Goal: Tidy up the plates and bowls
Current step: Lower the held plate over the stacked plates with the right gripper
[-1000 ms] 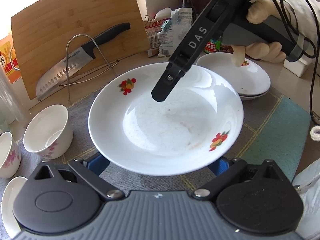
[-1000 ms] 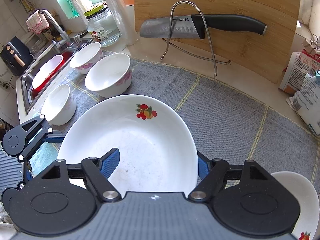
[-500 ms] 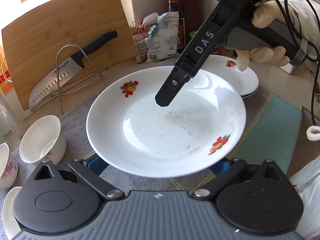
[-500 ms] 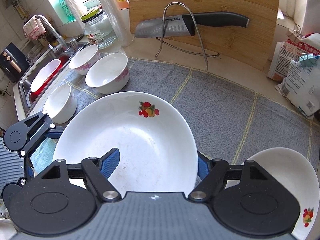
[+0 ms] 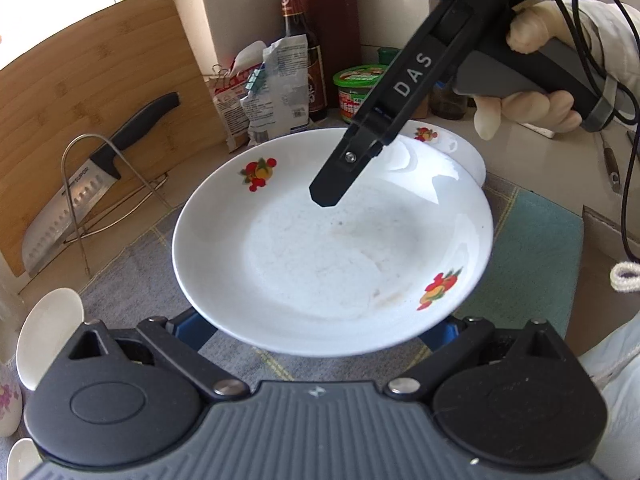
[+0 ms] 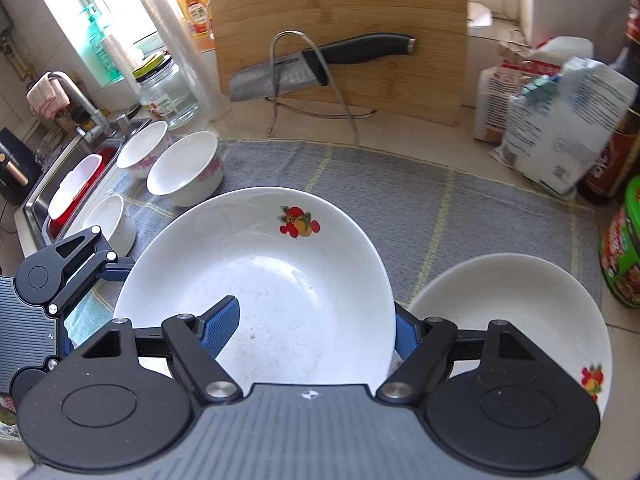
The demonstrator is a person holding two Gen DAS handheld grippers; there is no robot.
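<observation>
A white plate with fruit prints [image 5: 332, 248] is held in the air over the grey mat; it also shows in the right wrist view [image 6: 256, 292]. My right gripper [image 6: 316, 324] is shut on its rim, one finger [image 5: 340, 176] lying inside the plate. My left gripper [image 5: 320, 330] sits under the plate's near edge, its blue pads mostly hidden; whether it grips is unclear. A stack of similar plates [image 6: 516, 320] lies on the mat to the right. Small flowered bowls [image 6: 186, 174] stand at the left.
A knife on a wire stand [image 6: 312, 68] leans against a wooden cutting board [image 6: 340, 20] at the back. Food bags [image 6: 560, 116], a bottle [image 5: 298, 40] and a green-lidded jar [image 5: 358, 90] stand at the back right. A sink [image 6: 76, 172] lies at the far left.
The held plate has moved to the right with both grippers, toward the stack of plates. The bowls have slid toward the left edge of both views.
</observation>
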